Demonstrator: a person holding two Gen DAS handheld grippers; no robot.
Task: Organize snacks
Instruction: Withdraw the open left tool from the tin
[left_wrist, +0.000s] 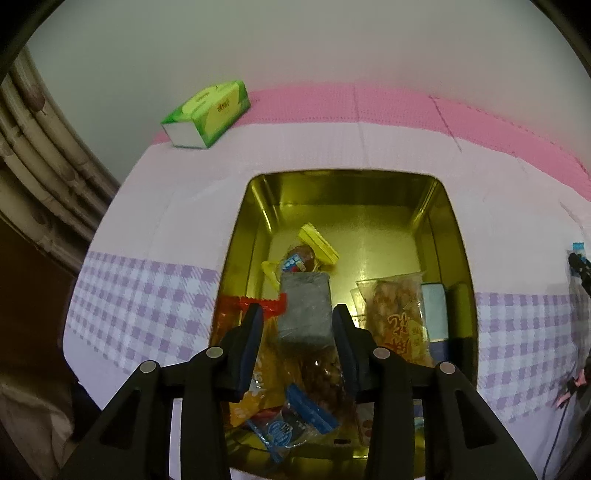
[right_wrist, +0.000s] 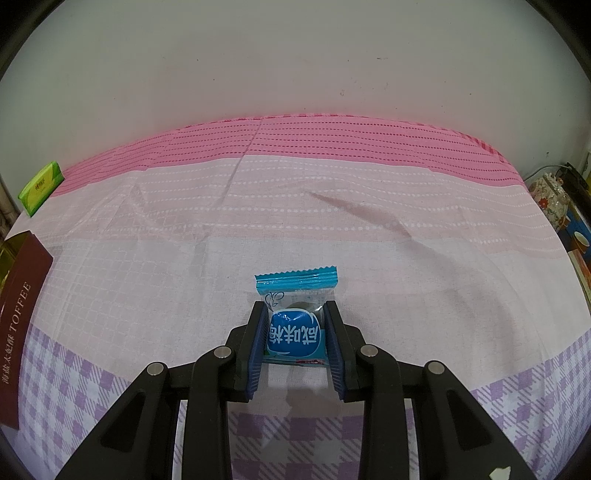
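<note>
- The right tongs were clamped on a blue snack packet, both pads pressing its sides
- The packet's crimped top edge stuck out past the fingertips, and its lower edge sat between the pads, just above the checked cloth
- The left tongs hung over the open gold tin with the jaws partly parted
- A grey wrapped block stood between the left fingers; a gap showed on each side, so the pads did not appear to press it
- Below the block lay a clear bag of brown snacks and another blue packet, near the tin's close wall
- A bag of orange-brown pieces lay right of the left tongs, a yellow wrapper farther in
- A green tissue box rested on the cloth's pink band, well apart from the tin
- In the right view, the tin's maroon side read TOFFEE, far left of the held packet
</note>
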